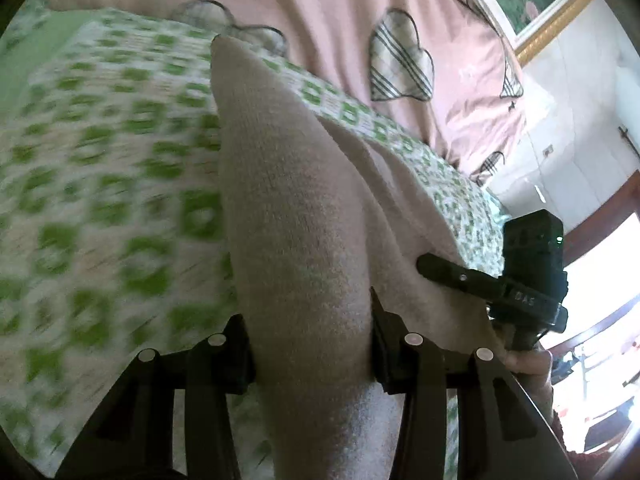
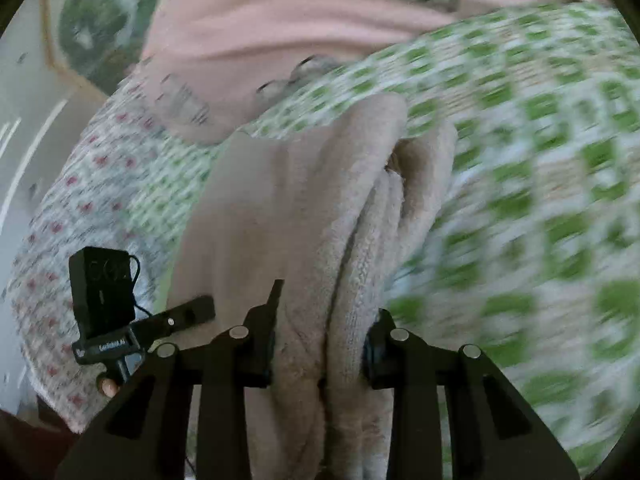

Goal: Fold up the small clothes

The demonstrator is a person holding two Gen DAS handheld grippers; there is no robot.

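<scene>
A beige knitted garment [image 1: 288, 184] lies in a long raised fold over the green-patterned bedspread [image 1: 100, 152]. My left gripper [image 1: 310, 340] is shut on the near end of that fold, with cloth bunched between its jaws. At the right, a finger [image 1: 452, 274] of my other gripper rests on the same garment. In the right wrist view the garment [image 2: 304, 200] is doubled up in thick layers, and my right gripper [image 2: 324, 332] is shut on those layers. A finger [image 2: 188, 312] of the left gripper shows at lower left, at the cloth's edge.
A pink duvet [image 1: 328, 8] with checked heart patches lies behind the garment. A gold-framed picture [image 1: 548, 4] hangs on the white wall at right. In the right wrist view a red-flowered sheet [image 2: 72, 208] covers the bed's left edge. The bedspread [image 2: 520, 200] is blurred.
</scene>
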